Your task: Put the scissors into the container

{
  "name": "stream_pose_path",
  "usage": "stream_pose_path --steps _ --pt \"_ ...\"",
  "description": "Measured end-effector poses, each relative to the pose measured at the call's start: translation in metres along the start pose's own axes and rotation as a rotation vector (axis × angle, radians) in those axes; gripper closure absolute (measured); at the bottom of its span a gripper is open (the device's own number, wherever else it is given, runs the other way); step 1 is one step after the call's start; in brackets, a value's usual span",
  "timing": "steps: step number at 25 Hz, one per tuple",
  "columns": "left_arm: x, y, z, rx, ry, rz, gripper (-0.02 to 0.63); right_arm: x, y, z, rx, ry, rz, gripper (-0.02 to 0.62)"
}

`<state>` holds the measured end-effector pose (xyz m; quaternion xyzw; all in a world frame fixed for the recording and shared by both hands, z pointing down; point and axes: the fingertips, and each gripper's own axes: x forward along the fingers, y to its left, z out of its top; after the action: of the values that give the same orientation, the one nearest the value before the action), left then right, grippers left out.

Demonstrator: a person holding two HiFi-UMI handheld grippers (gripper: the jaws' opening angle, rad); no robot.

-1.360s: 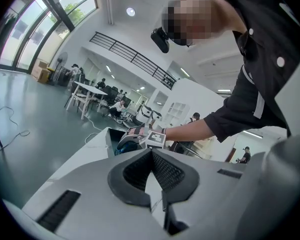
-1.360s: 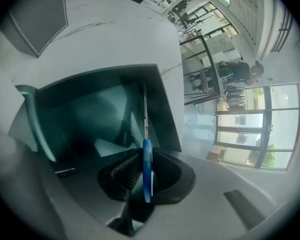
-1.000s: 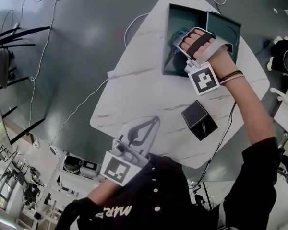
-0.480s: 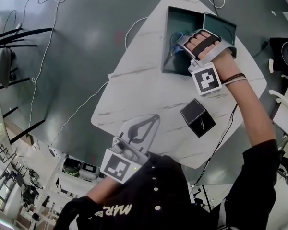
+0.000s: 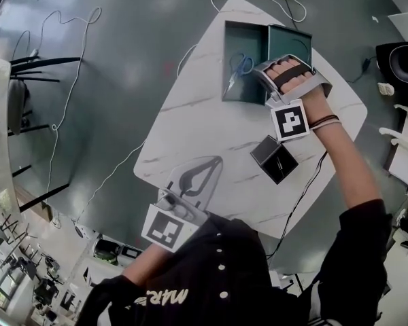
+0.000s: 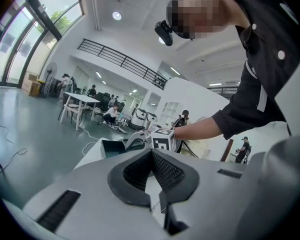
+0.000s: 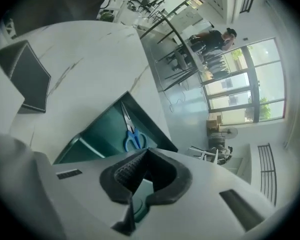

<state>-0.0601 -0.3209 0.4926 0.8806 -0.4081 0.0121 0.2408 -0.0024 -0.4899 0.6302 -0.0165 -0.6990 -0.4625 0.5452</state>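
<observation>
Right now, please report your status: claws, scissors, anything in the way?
Left claw and right claw shut, empty. Scissors lying in container. Black box beside it, blocking nothing.

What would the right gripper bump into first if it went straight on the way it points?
Probably the container, near the scissors lying inside it. The right gripper, shut and empty, points into it, though depth is hard to judge.

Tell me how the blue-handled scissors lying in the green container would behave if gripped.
Probably stiff: the scissors show straight metal blades, closed. Likely light, being slim with thin loops. Lying flat on the container floor, they should slide rather than roll, and the smooth blades may slip between pads.
</observation>
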Motion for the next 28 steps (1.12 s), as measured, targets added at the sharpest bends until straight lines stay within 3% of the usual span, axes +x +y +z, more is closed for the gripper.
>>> stream_pose_path --steps 9,13,17,23,28 --pt "-0.016 -0.024 0.031 0.078 -0.04 0.003 0.58 -0.076 -0.011 0.001 0.279 0.017 -0.087 0.581" --pt "-0.025 -0.032 0.045 0.083 -0.066 0.015 0.58 -0.116 -0.013 0.009 0.422 -0.017 -0.121 0.581" --pt "-0.034 -0.043 0.058 0.138 -0.076 0.017 0.58 -0.159 -0.015 0.015 0.534 -0.028 -0.176 0.581" --pt "-0.049 -0.05 0.071 0.189 -0.096 0.01 0.58 -0.227 -0.021 0.019 0.883 -0.067 -0.304 0.581" --pt "-0.057 -0.057 0.082 0.231 -0.145 -0.004 0.58 -0.275 -0.011 0.026 1.049 -0.096 -0.421 0.581"
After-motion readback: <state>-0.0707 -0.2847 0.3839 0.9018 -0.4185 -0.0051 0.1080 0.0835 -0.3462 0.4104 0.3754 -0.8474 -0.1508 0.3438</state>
